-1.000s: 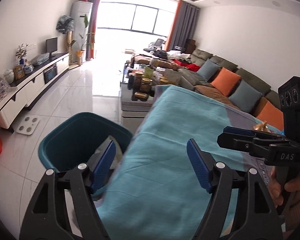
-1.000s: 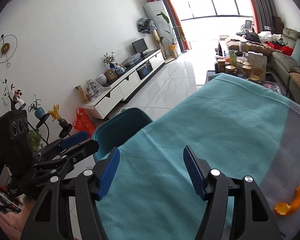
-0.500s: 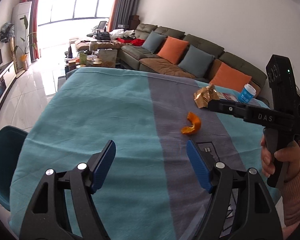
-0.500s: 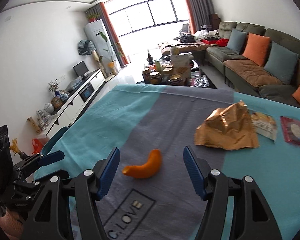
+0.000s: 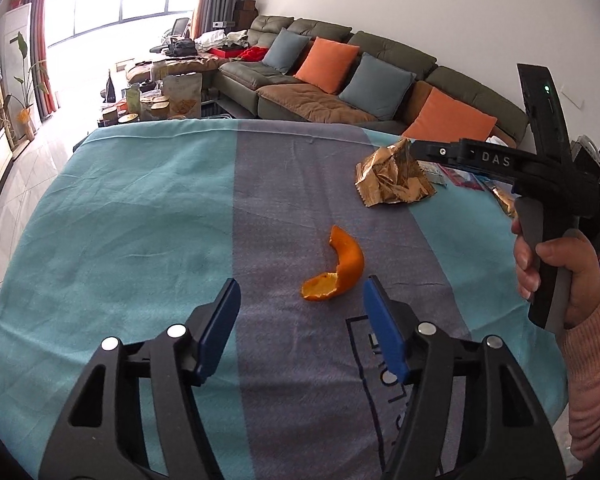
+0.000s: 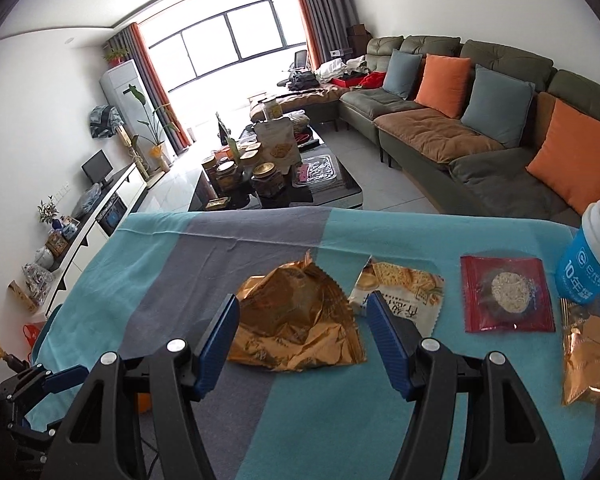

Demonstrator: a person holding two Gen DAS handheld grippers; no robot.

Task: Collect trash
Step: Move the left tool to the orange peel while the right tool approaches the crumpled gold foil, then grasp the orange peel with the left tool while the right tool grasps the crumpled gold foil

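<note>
**Both grippers spread wide, nothing held**

Left gripper [image 5: 298, 298]: jaws wide apart, empty; orange peel [image 5: 337, 270] lies just ahead on the grey cloth stripe [image 5: 284, 200]. Right gripper [image 6: 300, 314]: jaws wide apart, empty, flanking the crumpled gold wrapper [image 6: 298, 322], not gripping it.

One peel [image 5: 334, 270], four wrappers [image 6: 298, 320], one cup [image 6: 590, 256]

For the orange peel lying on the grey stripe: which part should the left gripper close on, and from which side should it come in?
Probably the arched middle of the orange peel. It lies curled with its ends low on the cloth and the curved back raised, so that band looks easiest to pinch. The open left gripper already sits just short of it; coming straight forward and down, fingers either side of the curve, seems best.
</note>
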